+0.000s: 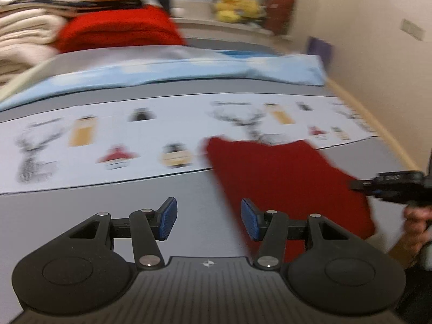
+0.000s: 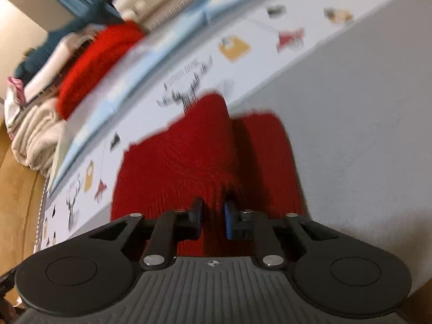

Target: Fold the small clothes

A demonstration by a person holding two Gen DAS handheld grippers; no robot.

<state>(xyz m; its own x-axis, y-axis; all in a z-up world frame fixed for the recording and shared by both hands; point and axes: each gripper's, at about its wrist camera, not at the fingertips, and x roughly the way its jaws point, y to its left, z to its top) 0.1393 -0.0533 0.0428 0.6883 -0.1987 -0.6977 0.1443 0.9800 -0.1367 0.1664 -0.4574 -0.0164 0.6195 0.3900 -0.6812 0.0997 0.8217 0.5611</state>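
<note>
the right gripper is clamped on the near edge of a red knit garment, which stretches away over the grey bed cover. the left gripper hangs with jaws apart and empty, the garment just right of it.

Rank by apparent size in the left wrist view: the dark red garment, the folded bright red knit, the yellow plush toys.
1. dark red garment, though it lies nearest the camera.
2. folded bright red knit.
3. yellow plush toys, farthest back and blurred.
</note>
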